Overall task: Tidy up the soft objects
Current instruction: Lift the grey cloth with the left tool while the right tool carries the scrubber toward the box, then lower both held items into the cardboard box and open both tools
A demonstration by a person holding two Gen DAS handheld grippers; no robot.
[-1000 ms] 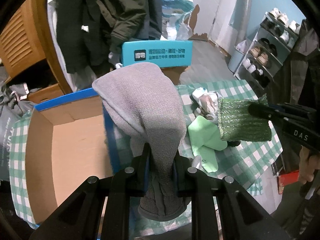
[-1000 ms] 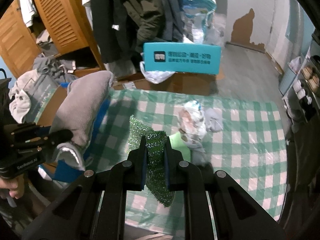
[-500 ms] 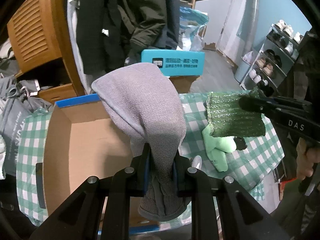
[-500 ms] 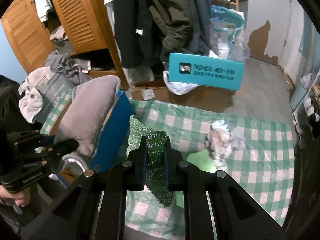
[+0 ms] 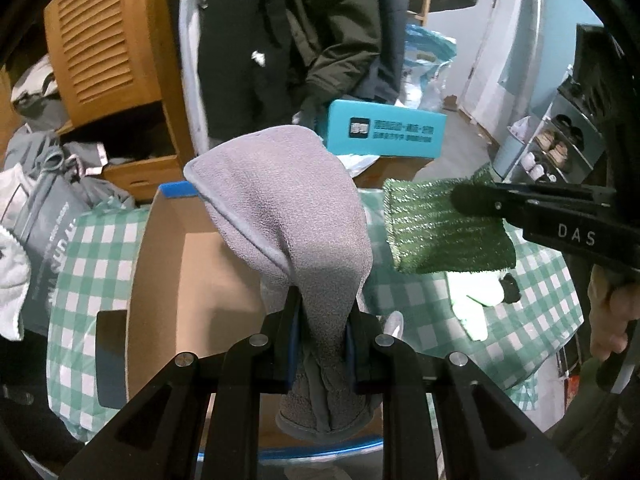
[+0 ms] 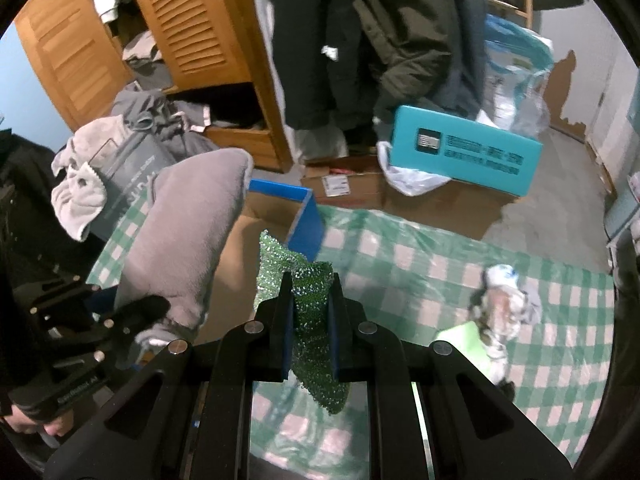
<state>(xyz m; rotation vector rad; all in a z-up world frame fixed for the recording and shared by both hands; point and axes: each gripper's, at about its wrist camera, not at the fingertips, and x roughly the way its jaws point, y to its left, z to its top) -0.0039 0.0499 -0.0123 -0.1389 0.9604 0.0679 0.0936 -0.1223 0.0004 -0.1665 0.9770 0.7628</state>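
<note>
My left gripper (image 5: 320, 304) is shut on a grey fleece cloth (image 5: 288, 208) and holds it above the open cardboard box (image 5: 192, 280) with blue edges. The cloth also shows in the right wrist view (image 6: 184, 240). My right gripper (image 6: 310, 288) is shut on a sparkly green cloth (image 6: 296, 268), held over the box's right edge (image 6: 308, 220); the green cloth also shows in the left wrist view (image 5: 440, 232). A light green cloth (image 5: 472, 300) and a patterned cloth bundle (image 6: 504, 304) lie on the checked tablecloth (image 6: 420, 264).
A teal box (image 6: 464, 152) sits on cardboard boxes beyond the table. Dark coats (image 6: 360, 40) hang behind it beside a wooden louvred wardrobe (image 6: 192, 20). A grey bag and clothes (image 6: 132, 152) pile at the left. A shoe rack (image 5: 560, 148) stands at the right.
Both grippers have moved left with their cloths. The grey cloth now hangs over the box, and the green cloth has reached the box's right edge.
</note>
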